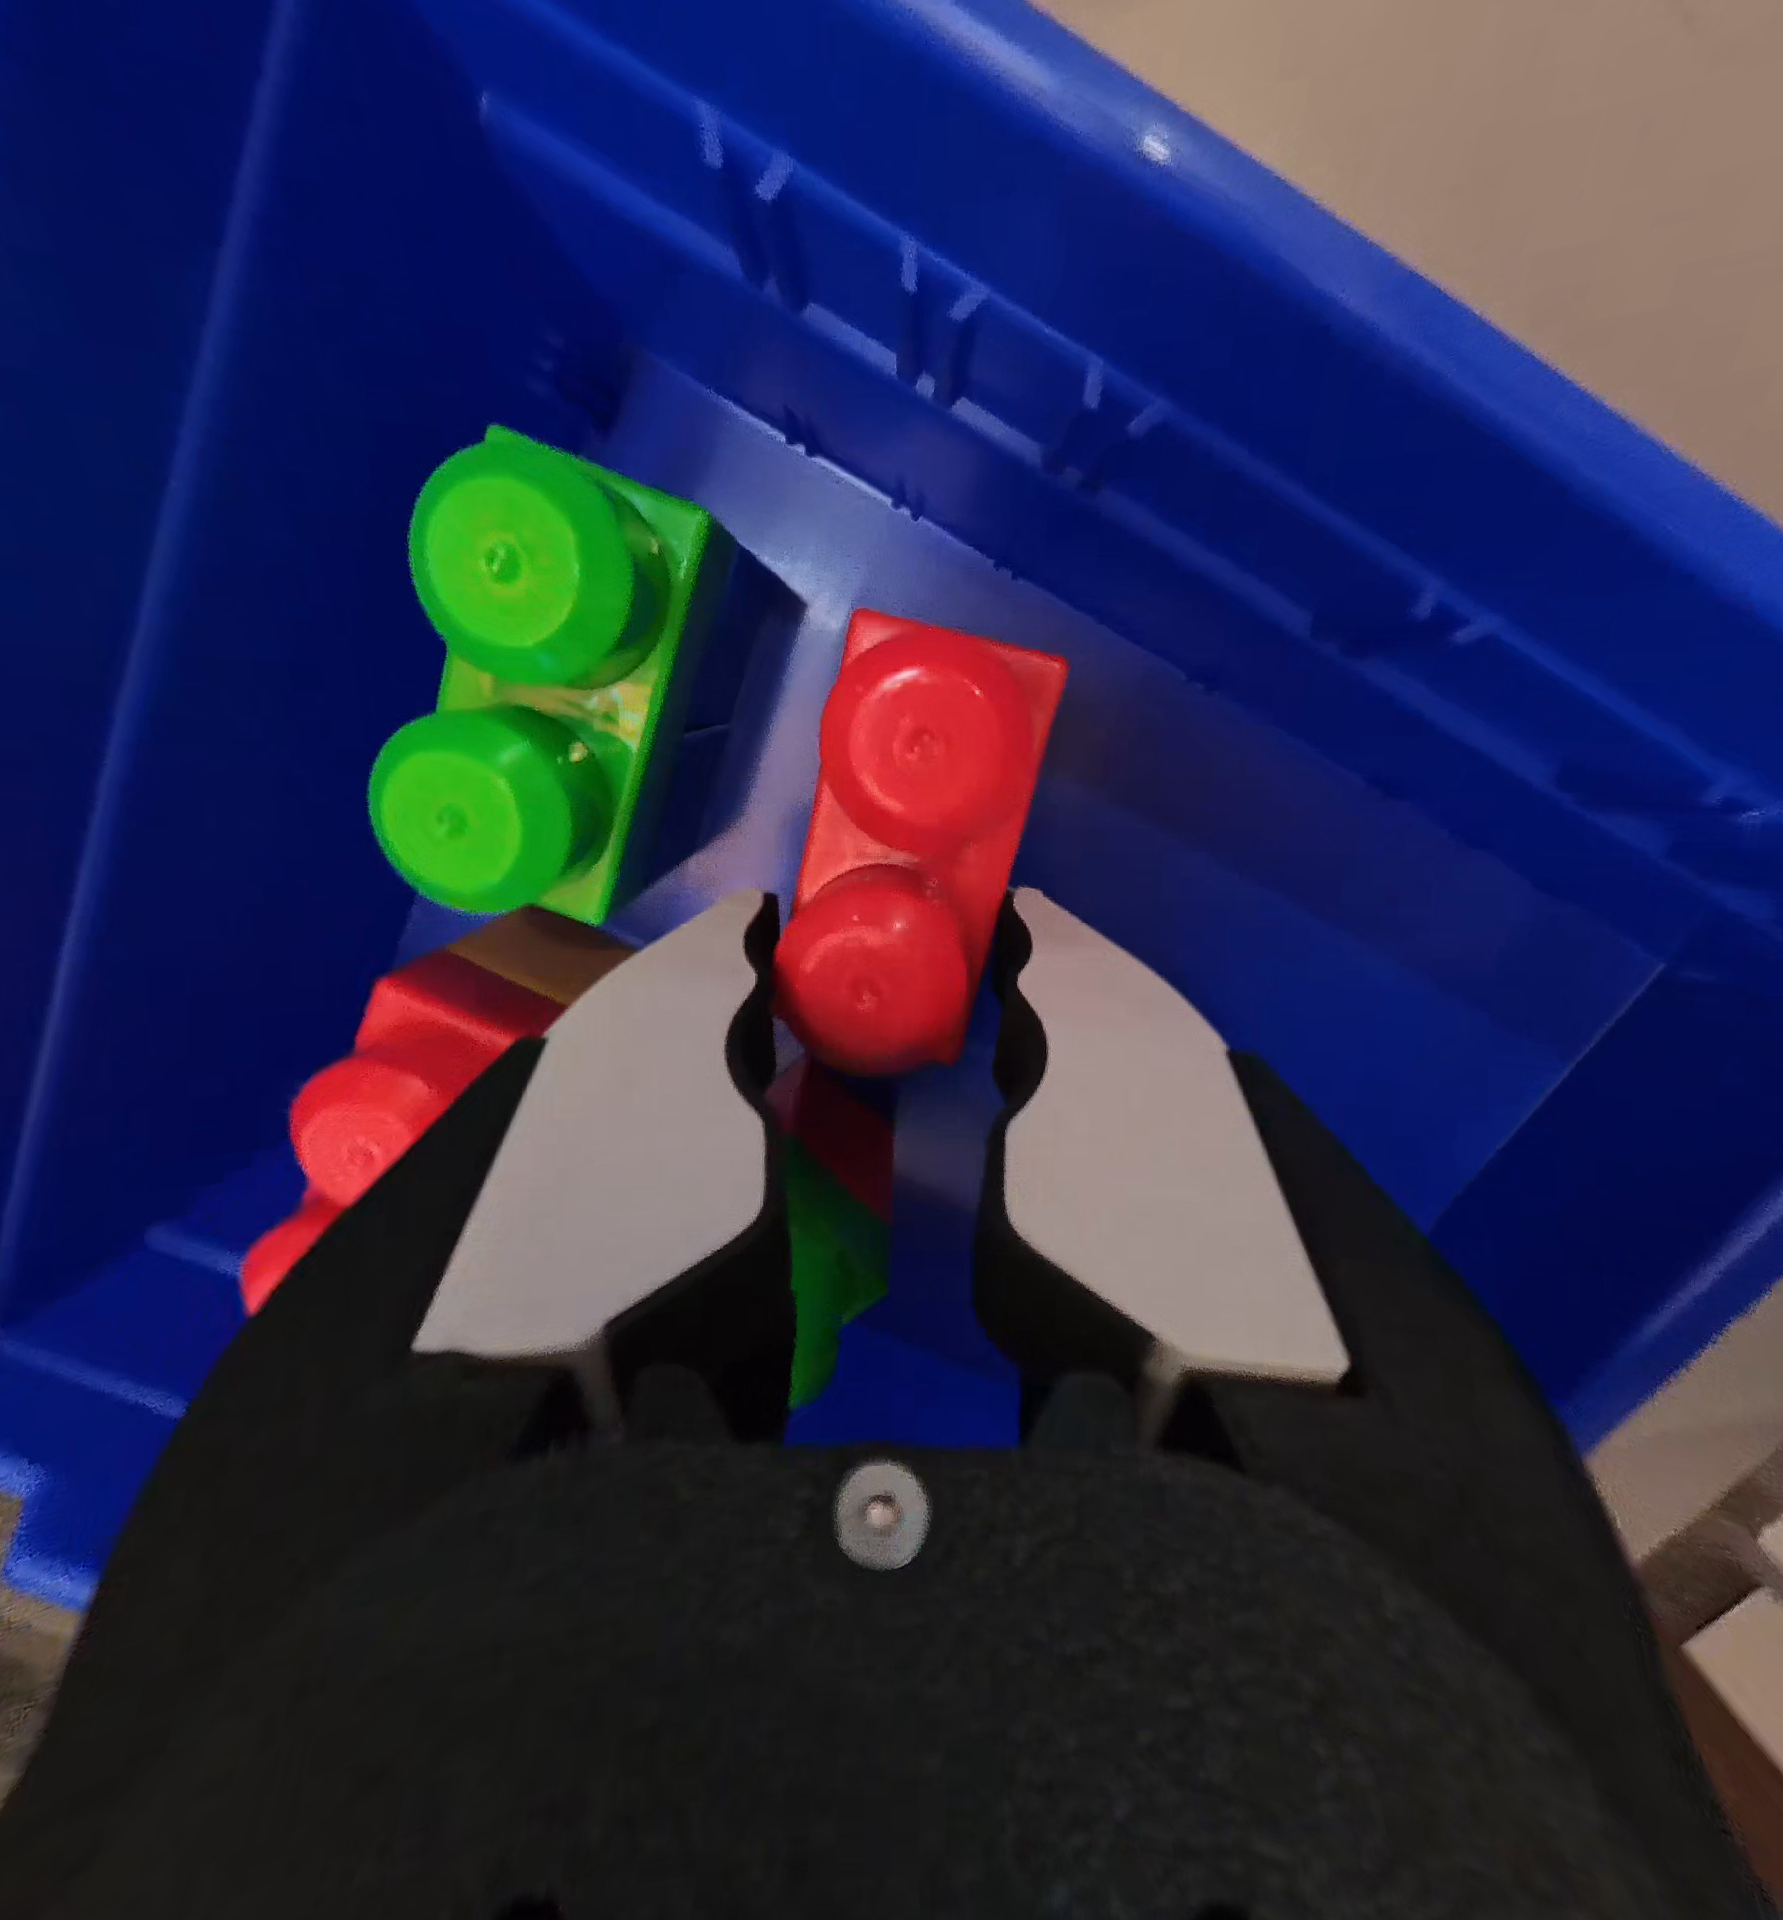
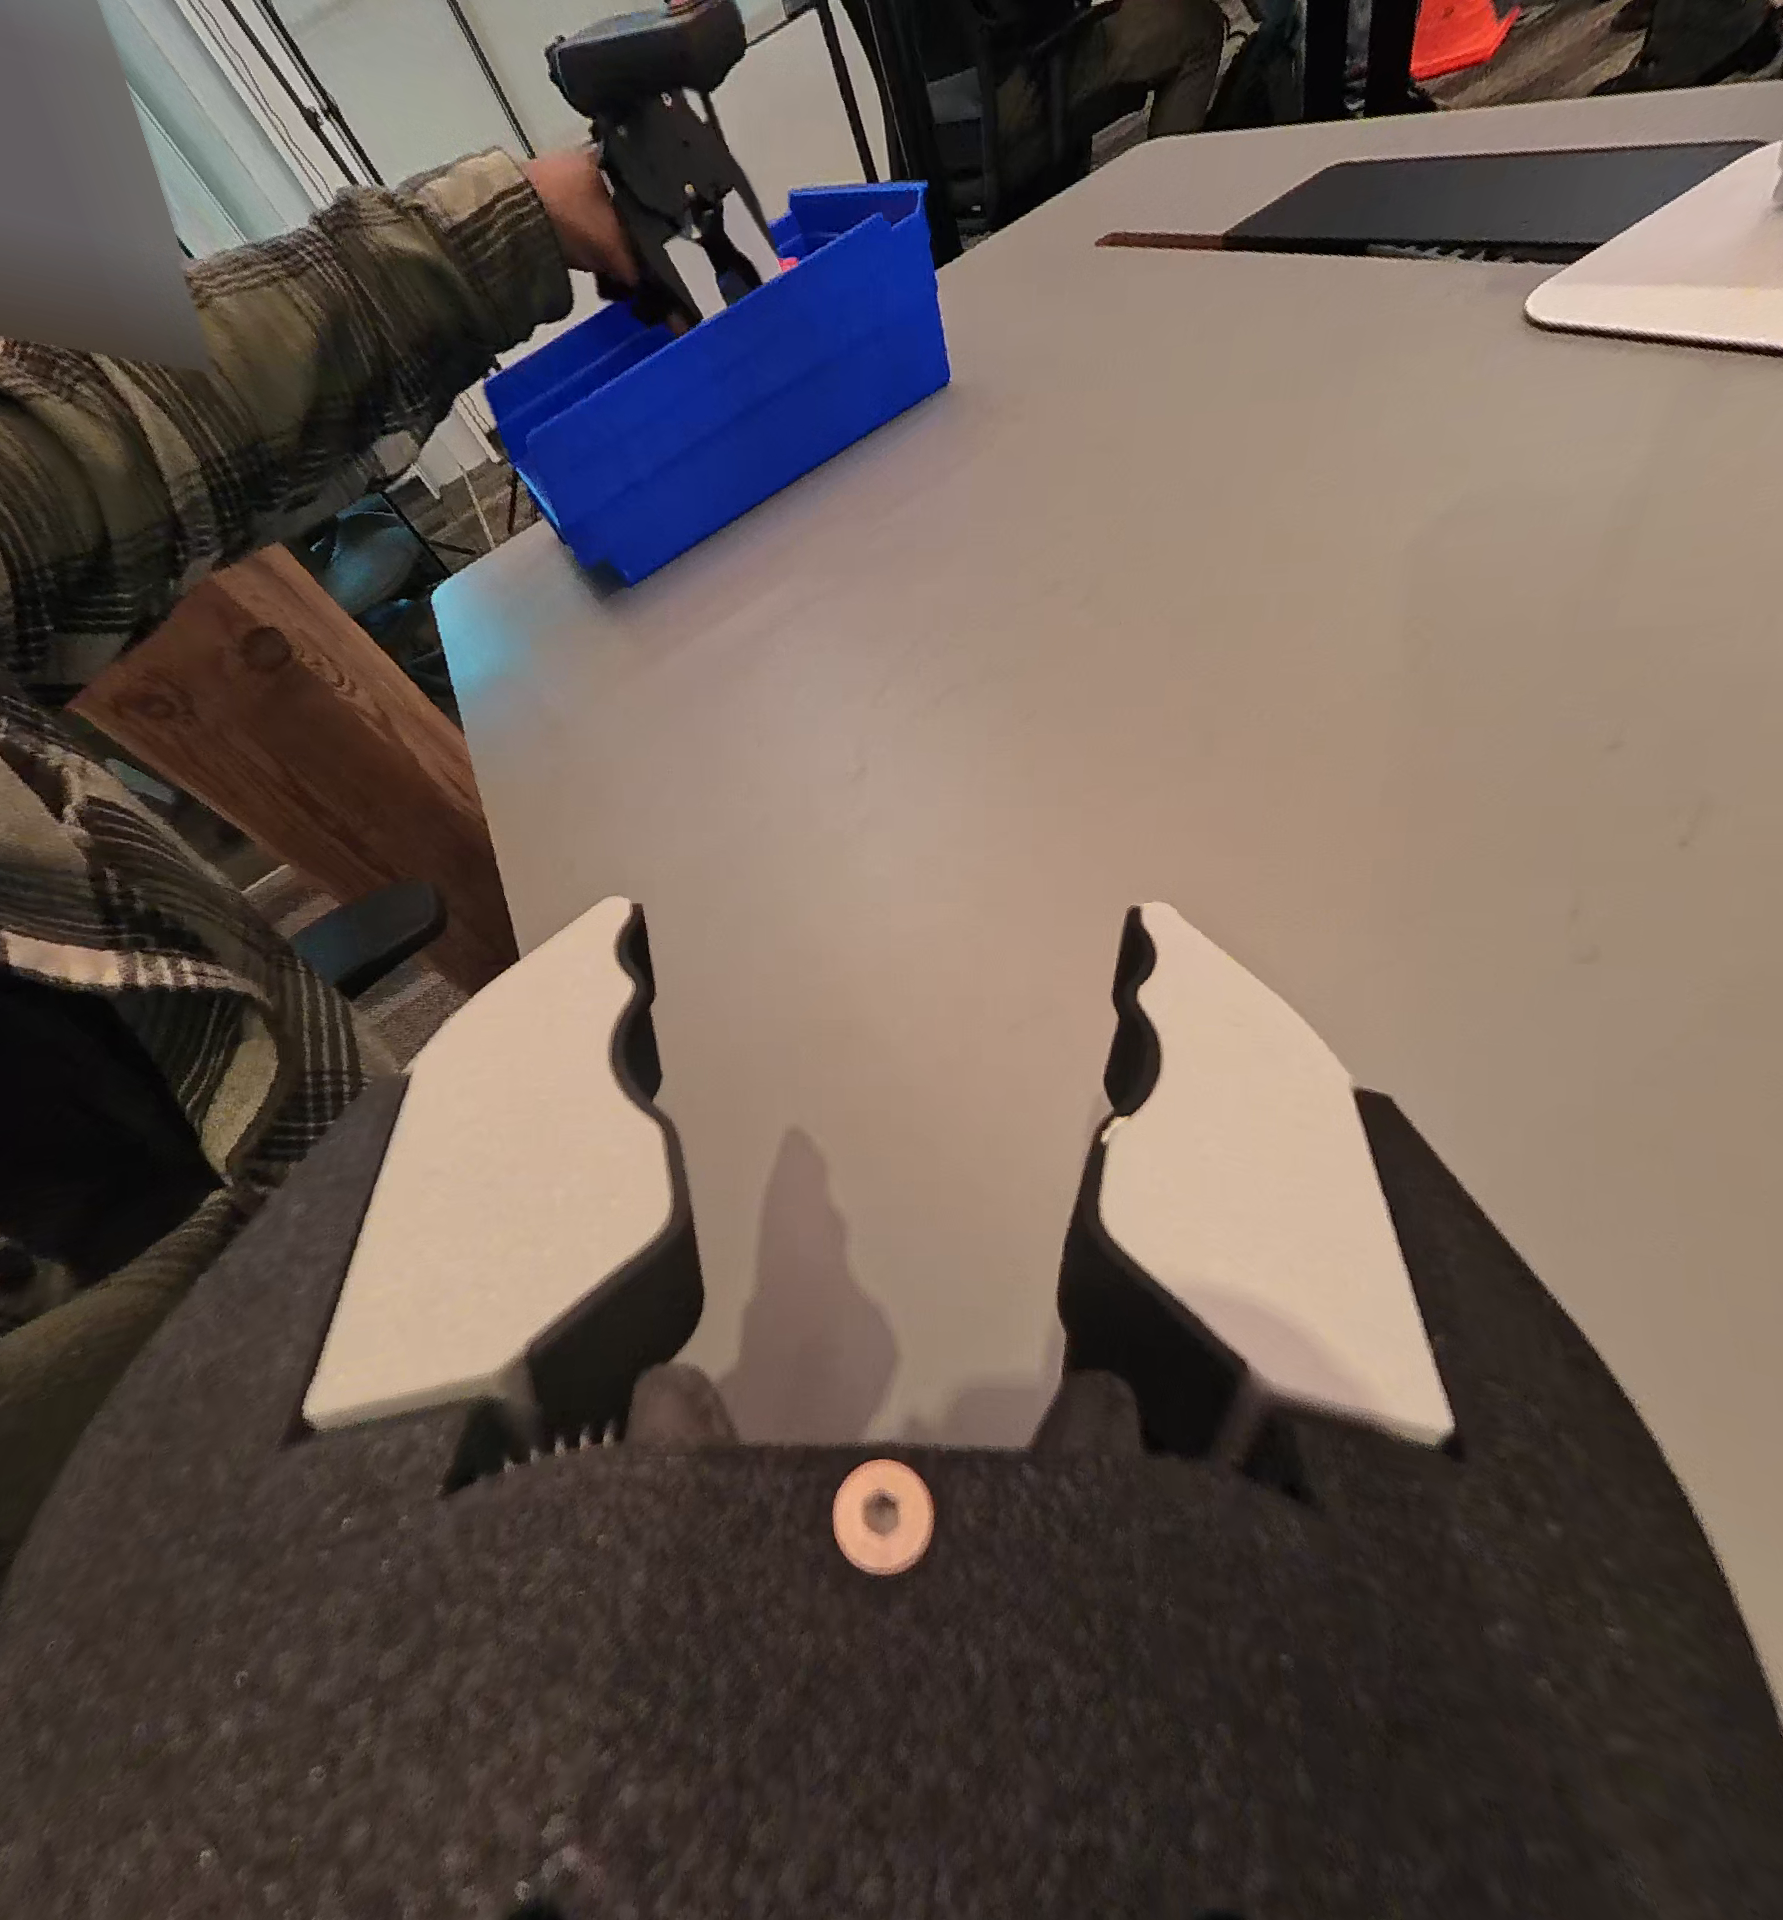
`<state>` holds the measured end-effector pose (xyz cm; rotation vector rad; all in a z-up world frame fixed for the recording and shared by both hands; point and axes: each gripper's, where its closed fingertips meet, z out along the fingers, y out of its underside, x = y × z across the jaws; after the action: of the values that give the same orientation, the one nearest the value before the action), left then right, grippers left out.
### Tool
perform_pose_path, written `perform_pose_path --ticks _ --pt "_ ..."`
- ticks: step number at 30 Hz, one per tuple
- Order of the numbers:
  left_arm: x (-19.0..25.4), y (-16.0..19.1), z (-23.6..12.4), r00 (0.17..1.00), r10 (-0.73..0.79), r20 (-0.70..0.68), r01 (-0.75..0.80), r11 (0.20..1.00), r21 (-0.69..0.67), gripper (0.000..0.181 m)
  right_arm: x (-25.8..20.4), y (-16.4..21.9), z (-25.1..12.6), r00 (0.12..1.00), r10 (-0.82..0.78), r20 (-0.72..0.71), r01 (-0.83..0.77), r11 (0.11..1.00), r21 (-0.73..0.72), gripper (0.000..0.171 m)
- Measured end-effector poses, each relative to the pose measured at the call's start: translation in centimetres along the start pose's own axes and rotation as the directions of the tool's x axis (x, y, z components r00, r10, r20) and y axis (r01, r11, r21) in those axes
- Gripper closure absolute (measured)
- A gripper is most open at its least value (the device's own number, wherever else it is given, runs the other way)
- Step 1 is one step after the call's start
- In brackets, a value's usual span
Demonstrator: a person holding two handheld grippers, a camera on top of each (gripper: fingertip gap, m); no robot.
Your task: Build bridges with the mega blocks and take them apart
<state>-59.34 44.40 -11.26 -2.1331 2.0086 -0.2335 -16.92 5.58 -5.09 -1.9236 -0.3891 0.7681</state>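
In the left wrist view my left gripper point(image 1: 892, 914) reaches down into a blue bin point(image 1: 1282, 416). Its fingers are closed on the near stud end of a red two-stud block point(image 1: 928, 748). A green two-stud block point(image 1: 534, 665) lies to its left in the bin. Another red block point(image 1: 388, 1101) is partly hidden under the left finger. Red and green pieces point(image 1: 835, 1226) show between the fingers lower down. In the right wrist view my right gripper point(image 2: 882, 914) is open and empty over the grey table point(image 2: 1178, 623). The bin point(image 2: 762, 416) and the left gripper point(image 2: 710, 260) show far off at the table's left edge.
A person's plaid sleeve point(image 2: 295, 312) reaches to the bin. A black mat point(image 2: 1489, 197) and a white base point(image 2: 1697, 281) lie at the far right. A wooden beam point(image 2: 295, 727) stands below the table's left edge.
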Motion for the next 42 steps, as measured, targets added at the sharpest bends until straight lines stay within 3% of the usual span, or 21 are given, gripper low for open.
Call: perform_pose_path --ticks 1,10,16,22,27,31,37,40,42 --pt "0.2 0.0 -0.4 0.999 -0.036 -0.003 0.036 0.999 0.012 0.141 -0.1 0.1 -0.1 1.0 0.0 0.006 0.0 1.0 0.002 0.088" --pt "2.3 -2.0 -10.0 0.97 -0.243 0.028 0.223 0.926 0.305 0.142 -0.3 0.3 0.2 0.998 0.022 0.059 -0.023 0.999 0.022 0.089" --pt "8.1 -9.9 -14.5 0.99 -0.144 -0.008 0.131 0.873 0.471 0.142 -0.5 -1.8 2.2 0.994 0.011 0.112 -0.013 1.0 0.017 0.083" --pt "16.0 -20.7 -11.3 0.994 0.034 -0.105 0.037 0.794 0.607 0.143 -1.5 -7.1 7.1 0.975 -0.07 0.211 0.063 0.997 0.041 0.081" --pt "21.6 -27.7 -6.9 0.956 0.123 -0.265 0.138 0.61 0.781 0.143 -0.6 -11.4 11.1 0.965 -0.104 0.241 0.061 0.982 0.179 0.081" --pt "23.3 -30.0 -4.7 0.916 0.158 -0.368 0.257 0.472 0.843 0.143 0.6 -12.6 12.9 0.965 -0.106 0.239 0.047 0.97 0.24 0.081" --pt "24.3 -31.8 -3.8 0.876 0.22 -0.428 0.331 0.37 0.868 0.143 0.9 -12.4 14.8 0.948 -0.068 0.312 -0.013 0.968 0.249 0.086" --pt "24.6 -32.6 -3.6 0.873 0.241 -0.425 0.336 0.336 0.88 0.143 0.8 -12.5 15.5 0.936 -0.064 0.346 -0.026 0.968 0.25 0.095" --pt "24.5 -32.8 -3.2 0.872 0.241 -0.426 0.342 0.322 0.883 0.144 0.5 -12.9 15.4 0.923 -0.078 0.376 -0.028 0.963 0.269 0.112"
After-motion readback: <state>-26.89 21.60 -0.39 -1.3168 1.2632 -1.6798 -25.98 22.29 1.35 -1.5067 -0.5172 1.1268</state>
